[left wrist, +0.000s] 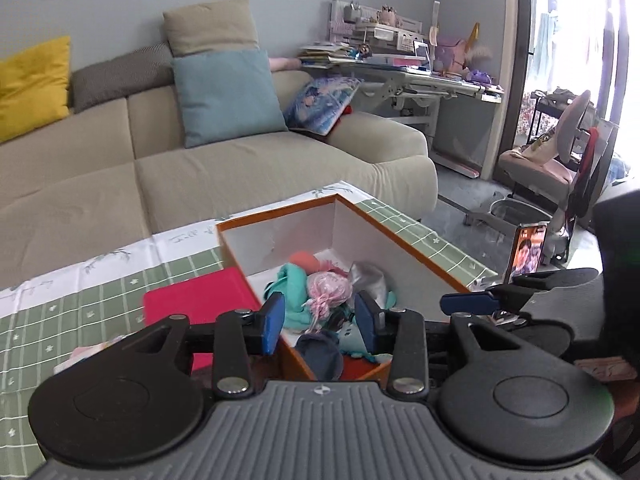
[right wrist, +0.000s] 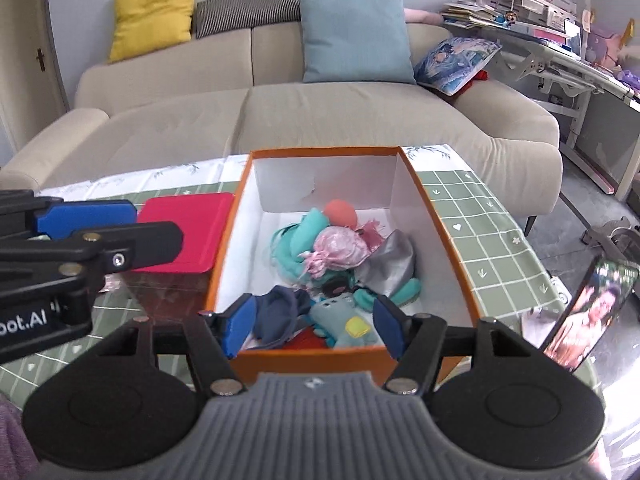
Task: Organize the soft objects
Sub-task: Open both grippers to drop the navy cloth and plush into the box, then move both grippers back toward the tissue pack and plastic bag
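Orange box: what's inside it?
The orange box holds a heap of soft things: teal plush, pink pouch, grey fabric, navy cloth. Anything beneath the heap is hidden.

One open orange cardboard box with white inner walls (right wrist: 436,216) stands on one counter under a green checked cloth (right wrist: 488,240), with one flat red pad (right wrist: 192,220) to its left and one lit phone (right wrist: 588,316) propped to its right. Inside lie several soft things, too tangled to count exactly: one coral ball (right wrist: 340,212), one pink drawstring pouch (right wrist: 340,250), one grey cloth (right wrist: 388,264). The far beige sofa (right wrist: 320,120) carries one yellow cushion (right wrist: 154,14), one blue cushion (right wrist: 356,38) and one printed cushion (right wrist: 456,64).
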The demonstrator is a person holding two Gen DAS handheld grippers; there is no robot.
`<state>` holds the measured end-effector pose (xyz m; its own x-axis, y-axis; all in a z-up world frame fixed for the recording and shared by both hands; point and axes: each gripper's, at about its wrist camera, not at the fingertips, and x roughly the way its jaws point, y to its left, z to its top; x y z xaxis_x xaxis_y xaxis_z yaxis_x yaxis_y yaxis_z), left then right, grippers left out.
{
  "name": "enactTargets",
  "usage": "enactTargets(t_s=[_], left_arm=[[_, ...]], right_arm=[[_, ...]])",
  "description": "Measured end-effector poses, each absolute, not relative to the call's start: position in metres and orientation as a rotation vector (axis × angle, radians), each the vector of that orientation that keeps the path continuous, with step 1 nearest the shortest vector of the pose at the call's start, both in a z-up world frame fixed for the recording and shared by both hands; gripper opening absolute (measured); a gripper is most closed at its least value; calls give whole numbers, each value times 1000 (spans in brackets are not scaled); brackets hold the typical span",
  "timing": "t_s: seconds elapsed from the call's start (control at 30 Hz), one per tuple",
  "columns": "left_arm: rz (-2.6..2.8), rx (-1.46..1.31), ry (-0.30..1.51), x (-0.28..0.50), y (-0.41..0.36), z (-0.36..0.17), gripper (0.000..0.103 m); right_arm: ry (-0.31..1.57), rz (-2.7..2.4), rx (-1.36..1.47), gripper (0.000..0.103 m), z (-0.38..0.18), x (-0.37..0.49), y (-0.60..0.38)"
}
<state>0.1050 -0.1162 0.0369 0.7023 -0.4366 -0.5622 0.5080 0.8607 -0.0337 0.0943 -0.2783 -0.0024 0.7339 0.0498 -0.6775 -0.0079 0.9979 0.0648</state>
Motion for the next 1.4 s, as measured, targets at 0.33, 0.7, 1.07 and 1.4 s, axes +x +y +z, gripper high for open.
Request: enactTargets(t_s=[0.33, 0.7, 1.07, 1.4], left_arm=[[-458, 117, 702, 83, -65, 16, 45], [-352, 45, 801, 66, -2, -8, 45], [-247, -37, 831, 72, 47, -22, 45], [-189, -80, 843, 94, 83, -25, 44]], right_arm=[[781, 68, 73, 64, -10, 54, -241], [854, 177, -3, 65, -22, 40, -183], [867, 272, -49, 64, -27, 58, -133], [864, 337, -75, 64, -29, 96, -90]])
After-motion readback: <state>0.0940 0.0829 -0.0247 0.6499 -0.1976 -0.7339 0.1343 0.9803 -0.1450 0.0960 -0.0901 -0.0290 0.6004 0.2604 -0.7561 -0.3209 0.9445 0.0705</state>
